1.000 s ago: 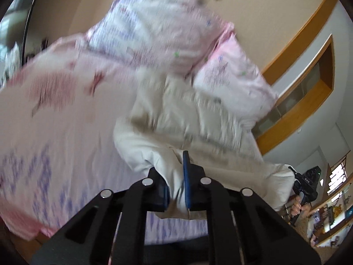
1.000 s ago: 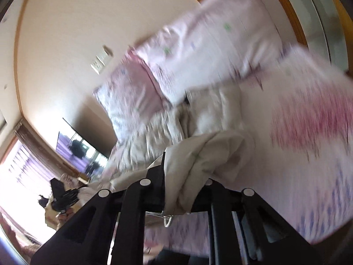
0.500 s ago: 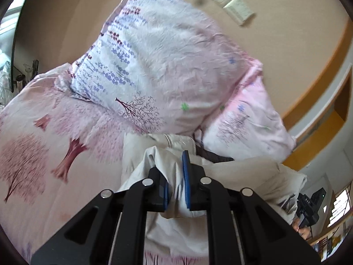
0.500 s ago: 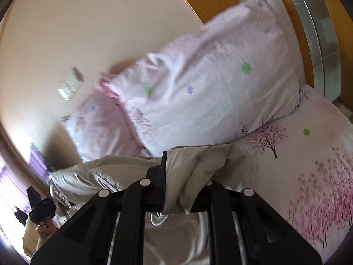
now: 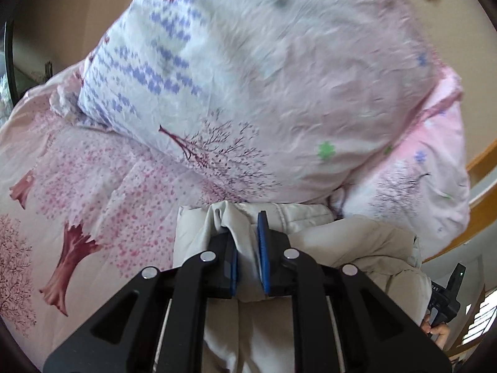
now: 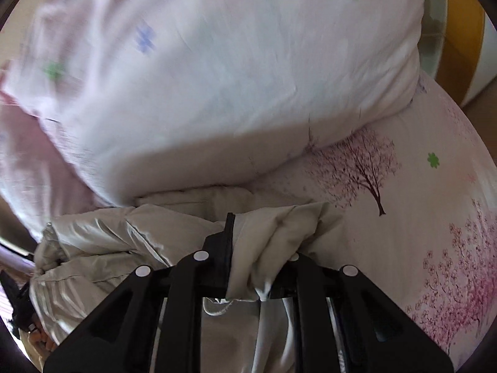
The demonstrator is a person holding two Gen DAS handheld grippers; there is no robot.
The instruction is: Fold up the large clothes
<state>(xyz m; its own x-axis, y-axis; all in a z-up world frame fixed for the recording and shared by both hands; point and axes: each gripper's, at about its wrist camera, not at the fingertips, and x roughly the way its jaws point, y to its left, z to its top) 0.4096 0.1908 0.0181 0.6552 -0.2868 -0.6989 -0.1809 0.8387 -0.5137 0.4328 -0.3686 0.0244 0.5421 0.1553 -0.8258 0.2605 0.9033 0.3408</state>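
A beige padded jacket [image 5: 357, 242] lies bunched on the bed just below the pillows. My left gripper [image 5: 247, 233] has a fold of it between its blue pads, and its jaws are opening. In the right wrist view the same jacket [image 6: 124, 236] spreads to the left, and my right gripper [image 6: 261, 239] is shut on a bunched edge that drapes over and hides its right finger. The jacket's lower part is hidden under both grippers.
Two large flower-print pillows [image 5: 248, 77] [image 5: 419, 180] stand close in front, seen as one big pillow [image 6: 233, 93] from the right. A pink tree-print sheet [image 5: 108, 186] [image 6: 403, 233] covers the bed. A wooden headboard [image 6: 459, 31] is at the far right. A person's hand [image 5: 438, 332] shows at the lower right.
Both grippers have carried the jacket across the bed toward the pillows, which now fill the views. The jacket's held edge now lies at the foot of the pillows.
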